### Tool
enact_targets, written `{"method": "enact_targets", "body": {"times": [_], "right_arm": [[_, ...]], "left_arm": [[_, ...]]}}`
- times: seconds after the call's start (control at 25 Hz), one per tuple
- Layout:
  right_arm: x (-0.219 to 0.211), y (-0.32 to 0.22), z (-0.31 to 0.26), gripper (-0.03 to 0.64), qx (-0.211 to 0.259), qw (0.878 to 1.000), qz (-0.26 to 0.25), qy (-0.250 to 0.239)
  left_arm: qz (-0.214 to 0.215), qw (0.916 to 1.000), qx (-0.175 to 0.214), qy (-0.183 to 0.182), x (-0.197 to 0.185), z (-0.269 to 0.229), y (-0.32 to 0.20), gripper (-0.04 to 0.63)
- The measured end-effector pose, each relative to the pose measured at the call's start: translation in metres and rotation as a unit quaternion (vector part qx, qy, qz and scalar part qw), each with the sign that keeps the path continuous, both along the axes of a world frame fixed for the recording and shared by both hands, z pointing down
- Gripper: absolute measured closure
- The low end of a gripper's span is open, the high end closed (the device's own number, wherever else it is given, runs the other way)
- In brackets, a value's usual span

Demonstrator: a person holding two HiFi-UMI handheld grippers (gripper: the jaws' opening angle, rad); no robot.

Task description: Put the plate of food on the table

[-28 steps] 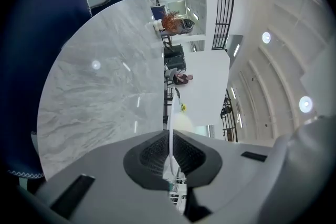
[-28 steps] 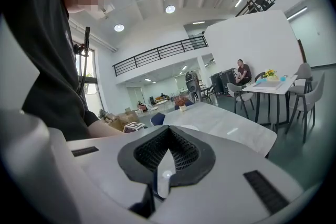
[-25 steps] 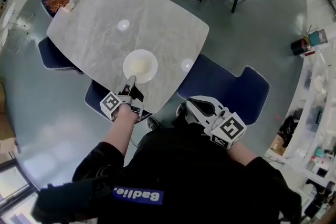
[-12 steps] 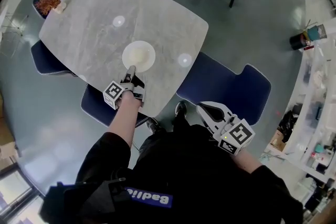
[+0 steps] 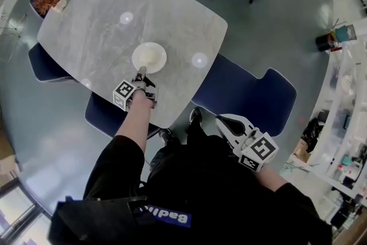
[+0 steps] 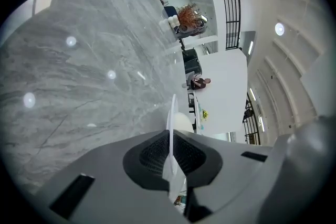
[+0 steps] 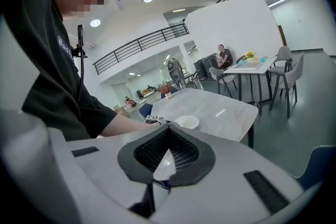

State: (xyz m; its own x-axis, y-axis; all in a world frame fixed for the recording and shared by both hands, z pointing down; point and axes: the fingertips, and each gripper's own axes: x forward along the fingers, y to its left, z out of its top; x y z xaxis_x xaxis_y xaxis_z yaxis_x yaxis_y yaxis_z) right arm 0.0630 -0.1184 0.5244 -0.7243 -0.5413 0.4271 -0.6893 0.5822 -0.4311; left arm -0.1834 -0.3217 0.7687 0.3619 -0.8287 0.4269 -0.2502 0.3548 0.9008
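The plate (image 5: pixel 150 57) is on the table (image 5: pixel 103 14), or so close over it that I can't tell the difference from here. It lies well inside the edges, somewhat nearer the corner by the person than the far edge. Something pale lies in it, but I can't make out what.

The left gripper (image 5: pixel 141 73) has the plate by the rim on the person's side. In the left gripper view the thin white rim runs edge-on between the two dark pads, which are pinched tight on it.

The right gripper (image 5: pixel 225 121) hangs down by the person's hip, off the table and over the floor beside the blue chair (image 5: pixel 246 94). Its jaws are together with nothing between them.

To my eye the placing is almost finished and only the letting go is left, which is where it could go wrong. If the held rim is a touch higher than the far side, opening the jaws would drop it with a clack and jolt the food. Pulling the arm back before the pads have parted would drag the plate towards the near corner.
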Motion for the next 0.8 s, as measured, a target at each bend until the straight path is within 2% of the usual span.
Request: {"method": "enact_targets", "body": {"times": [0.48, 0.64, 0.8], "right_arm": [[0.004, 0.0, 0.005, 0.607, -0.012, 1.0, 0.001, -0.001], [0.004, 0.003, 0.008, 0.607, -0.013, 1.0, 0.0, -0.001], [0.006, 0.005, 0.011, 0.607, -0.011, 1.0, 0.002, -0.001]], "left_arm": [[0.004, 0.9993, -0.033, -0.019, 0.002, 0.015, 0.002, 0.578], [0.016, 0.9975, -0.054, -0.042, 0.001, 0.019, 0.003, 0.578], [0.047, 0.9929, -0.066, -0.087, 0.0, 0.021, 0.0, 0.577]]}}
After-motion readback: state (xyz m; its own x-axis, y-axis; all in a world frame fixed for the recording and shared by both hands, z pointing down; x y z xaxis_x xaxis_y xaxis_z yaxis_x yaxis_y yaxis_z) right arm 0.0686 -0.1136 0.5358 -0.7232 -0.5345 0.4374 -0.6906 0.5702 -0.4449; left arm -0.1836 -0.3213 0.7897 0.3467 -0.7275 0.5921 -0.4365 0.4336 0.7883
